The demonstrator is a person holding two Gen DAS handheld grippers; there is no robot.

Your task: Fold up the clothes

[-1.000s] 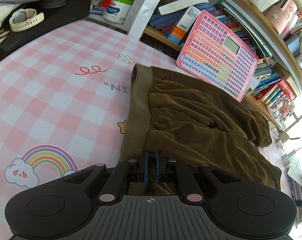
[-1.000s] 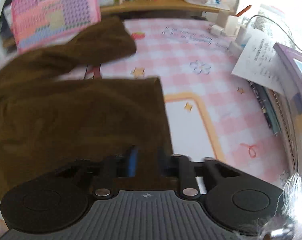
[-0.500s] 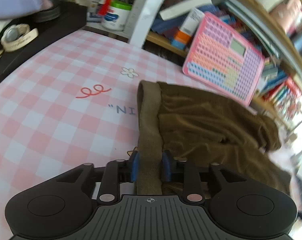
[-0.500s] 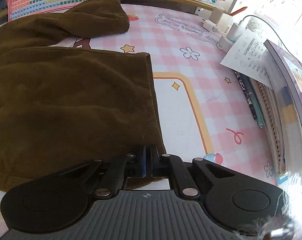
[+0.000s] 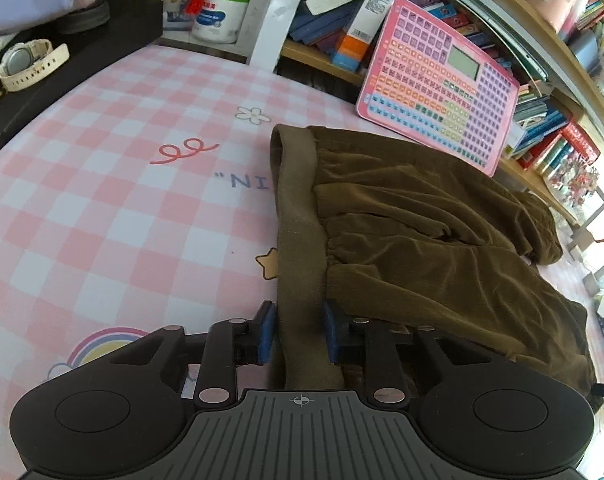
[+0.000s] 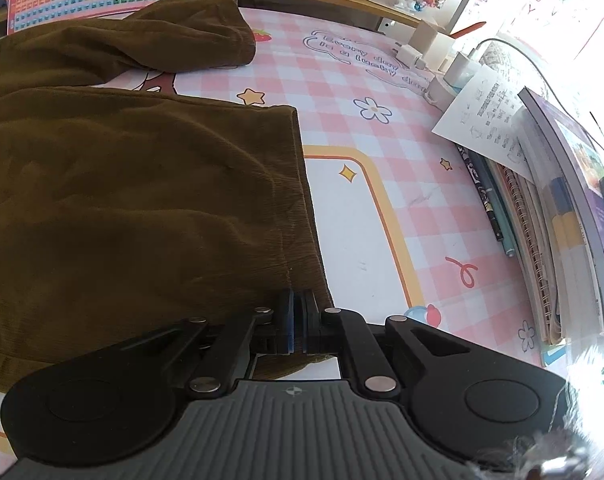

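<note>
**On the checkered surface: brown trousers, both ends gripped or straddled**

On the pink surface (image 5: 102, 200) lie brown trousers (image 5: 421, 232). Left gripper (image 5: 298, 332) is spread, straddling the waistband (image 5: 298, 216). Right gripper (image 6: 298, 322) is pinching the leg hem (image 6: 302, 216), pressed together on the cloth.

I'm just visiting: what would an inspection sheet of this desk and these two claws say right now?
Surface: pink checked mat, cartoon prints.
Job's things: brown trousers lying flat, waistband at the left.
Clutter: pink keyboard toy, watch, paper sheet, notebooks.
Grippers: left claw open, astride the waistband; right claw shut on the trouser hem.
Cables: white cable by the chargers.
Surroundings: bookshelves behind.
</note>
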